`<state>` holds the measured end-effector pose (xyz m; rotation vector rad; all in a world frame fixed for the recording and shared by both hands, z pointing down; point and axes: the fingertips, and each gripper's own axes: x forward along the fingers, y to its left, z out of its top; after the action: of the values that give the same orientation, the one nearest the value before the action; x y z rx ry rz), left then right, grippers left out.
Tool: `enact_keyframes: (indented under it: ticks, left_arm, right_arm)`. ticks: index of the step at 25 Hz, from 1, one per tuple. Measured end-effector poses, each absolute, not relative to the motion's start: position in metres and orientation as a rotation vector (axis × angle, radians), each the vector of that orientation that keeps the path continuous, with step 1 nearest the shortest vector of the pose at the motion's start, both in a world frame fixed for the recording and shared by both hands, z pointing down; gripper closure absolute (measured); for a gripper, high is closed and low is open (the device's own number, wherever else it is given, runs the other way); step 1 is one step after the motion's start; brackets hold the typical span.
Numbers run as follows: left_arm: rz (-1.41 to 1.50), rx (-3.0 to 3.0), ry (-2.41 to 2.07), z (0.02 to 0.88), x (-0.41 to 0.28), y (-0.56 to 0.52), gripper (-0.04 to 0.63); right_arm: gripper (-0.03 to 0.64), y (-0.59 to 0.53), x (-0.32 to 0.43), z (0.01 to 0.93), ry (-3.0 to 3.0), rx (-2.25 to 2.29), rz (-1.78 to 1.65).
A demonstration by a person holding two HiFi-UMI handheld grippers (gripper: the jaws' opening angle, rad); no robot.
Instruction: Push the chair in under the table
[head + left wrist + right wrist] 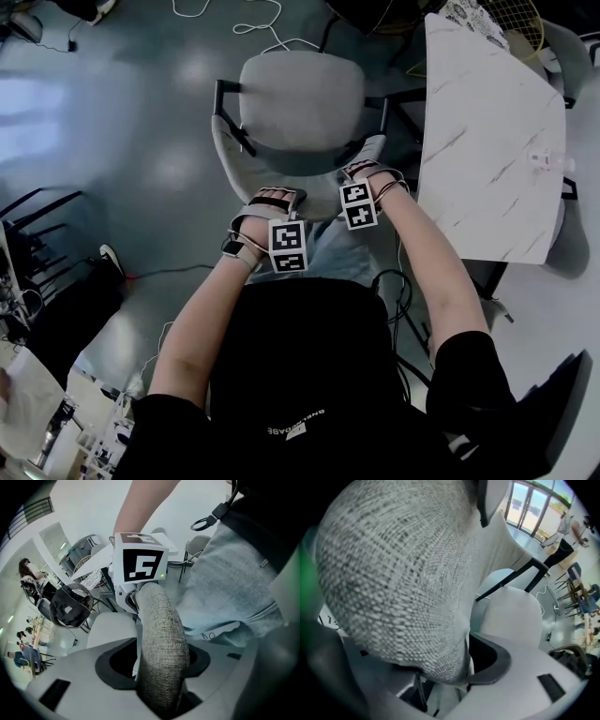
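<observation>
A grey fabric chair [300, 94] stands on the floor left of the white marble table [487, 141], its seat facing away from me. Its curved backrest [322, 206] is the edge nearest my body. My left gripper [272, 202] points down over the backrest's left part. In the left gripper view the woven backrest rim [159, 620] fills the gap between both dark pads of the left gripper [159, 660]. My right gripper [361, 173] sits over the backrest's right part. There the fabric [393, 573] touches the right-hand pad [497, 663] and hides the other jaw.
The table's near corner [427, 220] is close beside my right forearm. Cables [234, 23] lie on the grey floor beyond the chair. Black frames [37, 234] stand at the left. A second grey chair [572, 56] sits behind the table.
</observation>
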<state>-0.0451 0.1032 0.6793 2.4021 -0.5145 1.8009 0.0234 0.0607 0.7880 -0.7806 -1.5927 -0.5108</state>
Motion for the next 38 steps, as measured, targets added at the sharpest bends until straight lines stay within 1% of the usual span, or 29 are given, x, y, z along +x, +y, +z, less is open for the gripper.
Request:
enact_keyframes:
  ticks: [2,6,24,33,38]
  left_arm:
    - [1.812,2.409,-0.499,0.680,-0.045,0.104,0.386]
    - [1.851,2.453,-0.505,0.679,-0.046,0.105,0.408]
    - [1.866,2.524,-0.441,0.674,-0.050,0.105,0.413]
    - [1.890,2.595,-0.287,0.675,-0.048,0.125,0.419]
    - [1.873,2.601,-0.185,0.671,-0.058,0.124,0.407]
  right_arm:
    - [0.364,0.064,0.023,0.786,-1.624,-0.782,-0.443]
    - [0.370,0.068,0.020,0.781,-1.668,-0.758,-0.346]
    - [0.397,0.073,0.017,0.774,-1.693,-0.610,-0.244]
    - [0.397,0.102,0.023,0.773,-1.736,-0.517,-0.137]
    - [0.402,0.110,0.016,0.767,-1.770,-0.431,-0.055]
